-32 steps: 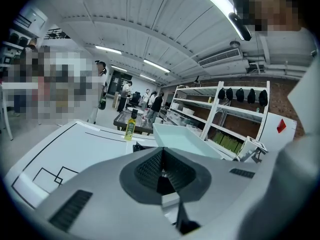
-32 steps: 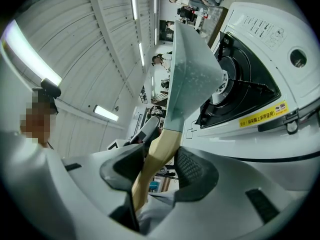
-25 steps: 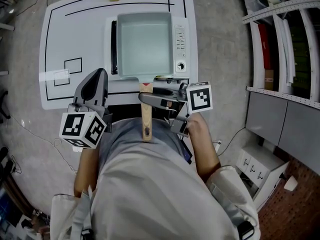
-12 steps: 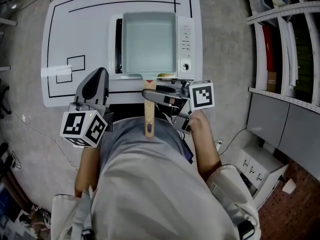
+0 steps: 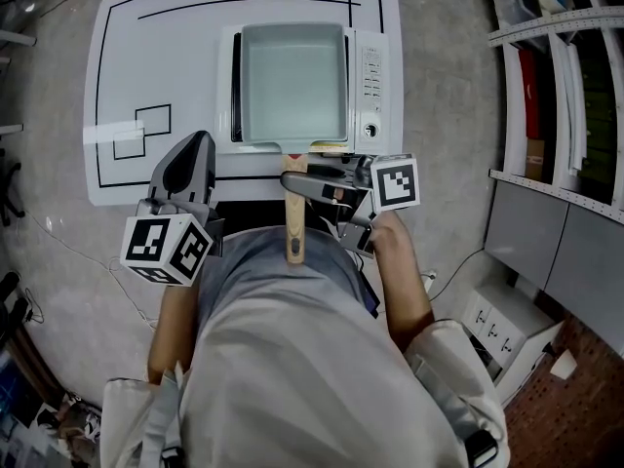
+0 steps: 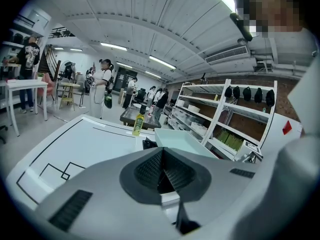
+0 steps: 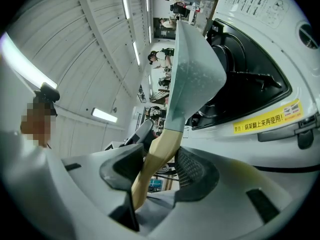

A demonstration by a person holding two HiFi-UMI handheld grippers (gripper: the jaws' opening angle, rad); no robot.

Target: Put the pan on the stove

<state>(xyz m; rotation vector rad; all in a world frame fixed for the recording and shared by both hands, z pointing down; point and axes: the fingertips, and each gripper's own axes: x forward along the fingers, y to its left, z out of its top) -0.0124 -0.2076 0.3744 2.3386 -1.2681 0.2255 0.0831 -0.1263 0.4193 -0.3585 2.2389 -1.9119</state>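
square, pale green pan (image 5: pixel 292 81) with smooth shallow walls, lying level over the top of the white, boxy stove (image 5: pixel 372 76) on the white table (image 5: pixel 146 57). its tapered wooden handle (image 5: pixel 292 227) points toward the person. we see the right gripper (image 5: pixel 298 185) reaching in sideways, ribbed pads clamped on that handle. the left gripper (image 5: pixel 193 149) hovers by the table's near edge, jaws pressed together, empty. from above, the pan hides the burner.

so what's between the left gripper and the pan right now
In the head view, only bare white table and the stove's left edge lie between the left gripper and the pan.
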